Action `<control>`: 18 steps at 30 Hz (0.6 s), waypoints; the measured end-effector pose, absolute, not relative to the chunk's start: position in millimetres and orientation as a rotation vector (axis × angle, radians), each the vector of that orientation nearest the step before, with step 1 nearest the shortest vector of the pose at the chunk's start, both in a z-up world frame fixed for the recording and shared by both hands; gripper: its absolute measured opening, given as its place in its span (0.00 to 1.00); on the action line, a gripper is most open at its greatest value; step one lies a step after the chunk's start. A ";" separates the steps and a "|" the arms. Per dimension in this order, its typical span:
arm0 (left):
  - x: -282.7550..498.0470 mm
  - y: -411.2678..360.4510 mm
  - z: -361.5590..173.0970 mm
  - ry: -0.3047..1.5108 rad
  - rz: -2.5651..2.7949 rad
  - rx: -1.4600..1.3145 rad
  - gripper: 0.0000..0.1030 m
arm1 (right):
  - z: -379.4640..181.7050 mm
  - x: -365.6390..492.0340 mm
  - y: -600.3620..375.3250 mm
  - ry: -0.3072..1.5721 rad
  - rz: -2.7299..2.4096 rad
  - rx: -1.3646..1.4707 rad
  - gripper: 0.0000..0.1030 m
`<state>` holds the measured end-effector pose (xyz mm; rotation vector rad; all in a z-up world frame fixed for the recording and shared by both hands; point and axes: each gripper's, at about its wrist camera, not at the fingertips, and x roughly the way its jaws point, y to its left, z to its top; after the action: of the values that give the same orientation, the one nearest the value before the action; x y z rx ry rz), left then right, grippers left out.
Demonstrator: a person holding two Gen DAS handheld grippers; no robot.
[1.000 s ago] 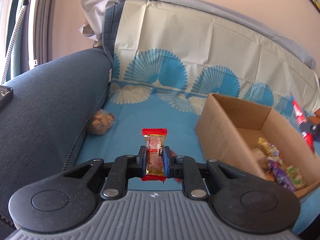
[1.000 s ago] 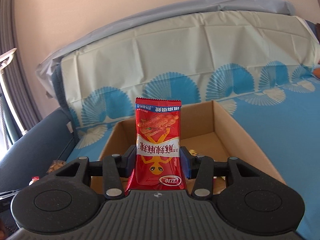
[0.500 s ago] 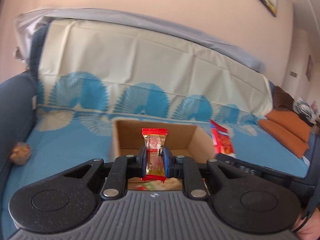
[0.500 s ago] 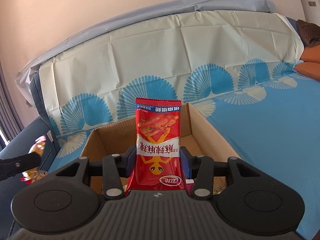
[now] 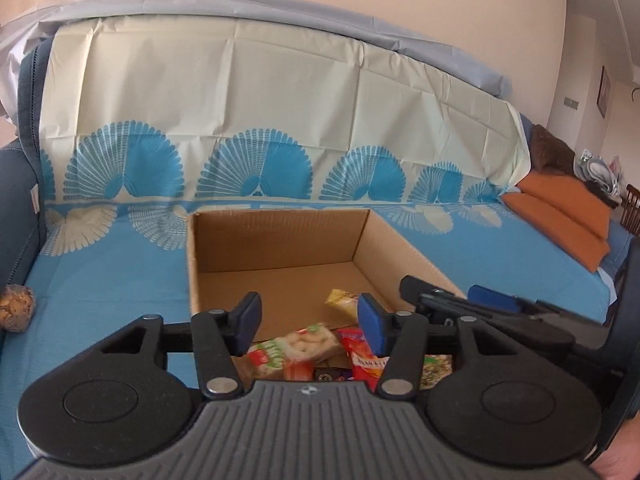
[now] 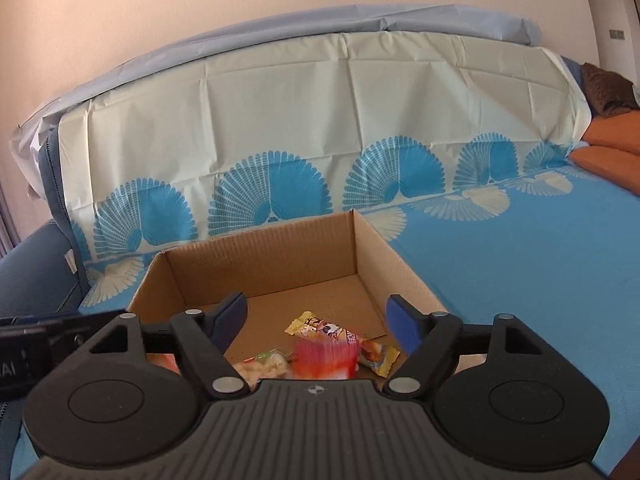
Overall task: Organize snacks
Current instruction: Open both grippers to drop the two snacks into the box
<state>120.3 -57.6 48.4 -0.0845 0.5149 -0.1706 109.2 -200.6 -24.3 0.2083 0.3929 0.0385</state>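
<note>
Both grippers spread over corrugated cardboard box (image 5: 276, 240).

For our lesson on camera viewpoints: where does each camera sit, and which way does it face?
Left wrist: on the left gripper, facing the cardboard box and sofa back; the right gripper shows beside it.
Right wrist: on the right gripper, above the box's near edge, facing the sofa back.
Shared: the box, its snack packets, the fan-patterned cover.
</note>
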 end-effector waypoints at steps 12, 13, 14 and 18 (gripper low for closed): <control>54.7 86.8 15.5 0.463 -0.031 0.138 0.27 | -23.1 91.7 -163.6 0.352 0.095 0.098 0.71; 49.8 105.2 5.7 0.481 -0.004 0.120 0.22 | -22.2 90.2 -158.2 0.347 0.127 0.088 0.56; 46.3 124.2 -6.2 0.516 0.036 0.078 0.17 | -21.9 89.0 -152.3 0.347 0.171 0.080 0.49; 36.5 191.6 -15.2 0.516 0.145 -0.251 0.07 | -19.3 80.0 -125.4 0.329 0.328 0.058 0.25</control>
<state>36.5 191.6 -15.2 -0.2512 0.5161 0.1452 80.0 -125.4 -19.3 0.0578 0.3291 0.3280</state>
